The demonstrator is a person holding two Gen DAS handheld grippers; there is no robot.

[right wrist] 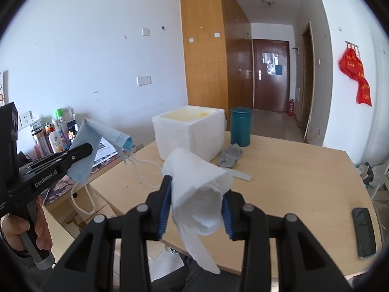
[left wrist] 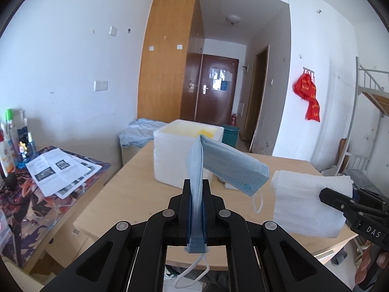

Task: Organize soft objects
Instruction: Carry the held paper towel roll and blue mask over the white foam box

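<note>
Both claws are loaded: your left claw (left wrist: 196, 194) pinches the blue face mask (left wrist: 218, 168), your right claw (right wrist: 194, 206) clamps the white tissue wad (right wrist: 199, 189), both above the surface (right wrist: 291, 170). Next, carry them over the foam box (right wrist: 192, 131).

A light blue face mask (left wrist: 227, 168), pleated, with white ear loops, is folded over and held in the air above the desk (right wrist: 291, 177), one half drooping to the side. A white, crumpled wad of tissue (right wrist: 199, 189) is also held above the desk, a loose strip trailing below it. A grey sock (right wrist: 229, 157) lies bunched on the desk, just beside a white foam box (right wrist: 194, 133) with no lid.
</note>
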